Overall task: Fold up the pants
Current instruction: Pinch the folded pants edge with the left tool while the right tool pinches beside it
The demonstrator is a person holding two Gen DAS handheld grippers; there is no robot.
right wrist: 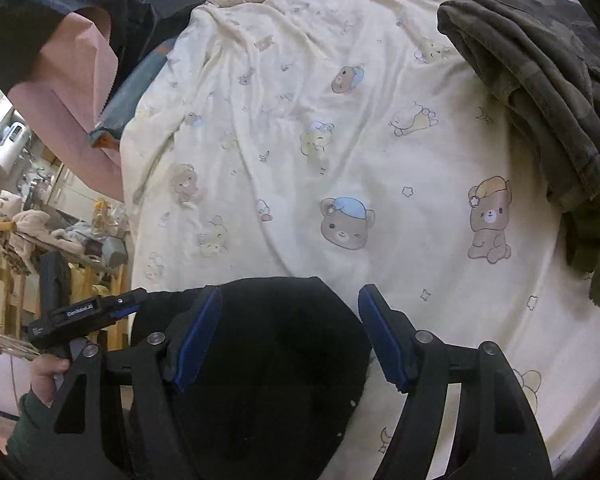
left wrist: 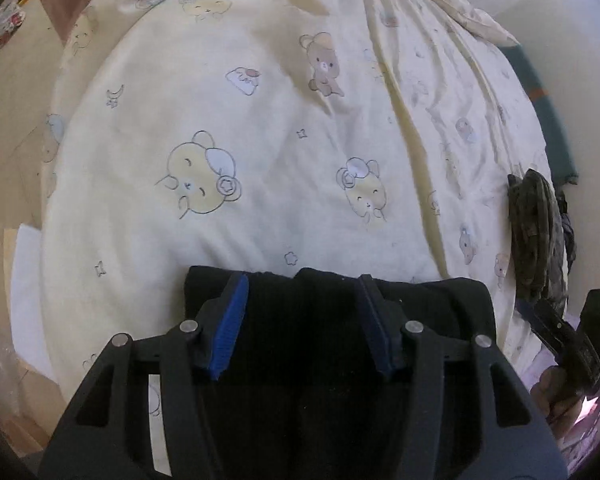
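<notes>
Left gripper jaws wide, hovering over my black pants, bottom centre, folded edge facing up-frame. Right gripper also wide, pants between and under its fingers. Beyond, cream bear-print quilt lies open across mid-frame. Camo garment piled upper right at quilt's edge.
</notes>
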